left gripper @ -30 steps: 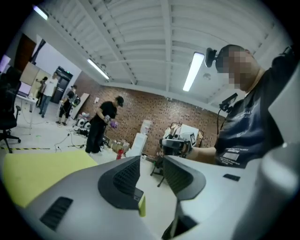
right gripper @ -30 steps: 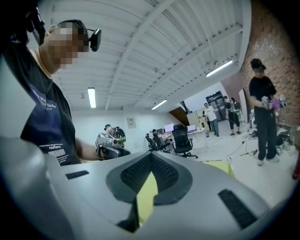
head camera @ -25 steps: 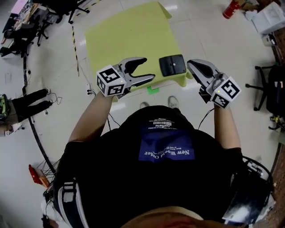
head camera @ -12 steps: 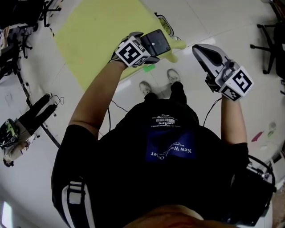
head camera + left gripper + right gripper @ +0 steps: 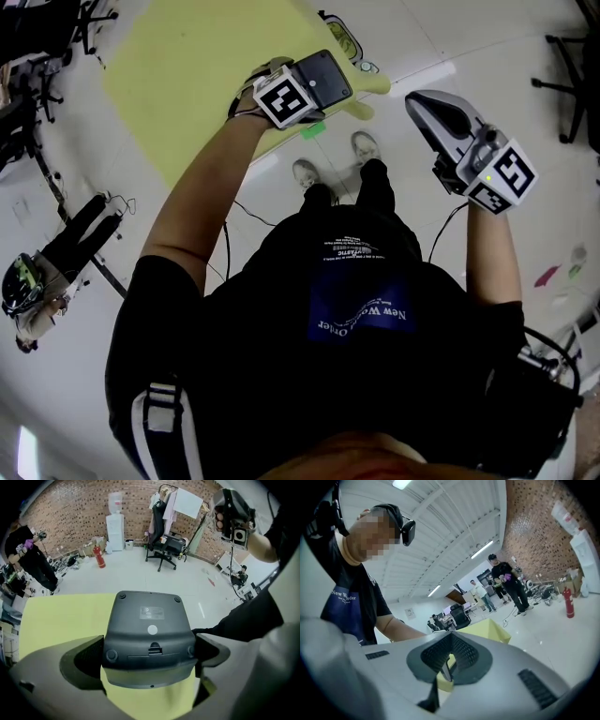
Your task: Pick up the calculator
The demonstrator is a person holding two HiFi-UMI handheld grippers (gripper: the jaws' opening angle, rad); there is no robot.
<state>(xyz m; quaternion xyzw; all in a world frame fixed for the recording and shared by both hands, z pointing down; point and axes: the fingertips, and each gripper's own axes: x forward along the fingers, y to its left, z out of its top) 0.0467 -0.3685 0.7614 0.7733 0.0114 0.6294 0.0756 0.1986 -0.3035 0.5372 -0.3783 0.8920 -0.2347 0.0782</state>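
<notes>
Change: the left gripper (image 5: 150,645) had dropped over the calculator (image 5: 149,620), fingers spread wide astride it, not yet clamped.
Calculator: underside up, at the yellow tabletop's (image 5: 61,616) near edge.
Right gripper (image 5: 447,660): fingers together, empty, aside.
Meaning: probably only closing and lifting remained.

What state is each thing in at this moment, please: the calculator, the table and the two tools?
calculator: lying face down on the table, between the left tool's jaws.
table: yellow top, bearing the calculator near its edge.
left tool: open wide, one jaw on either side of the calculator.
right tool: shut, empty, held in the air beside the table.
</notes>
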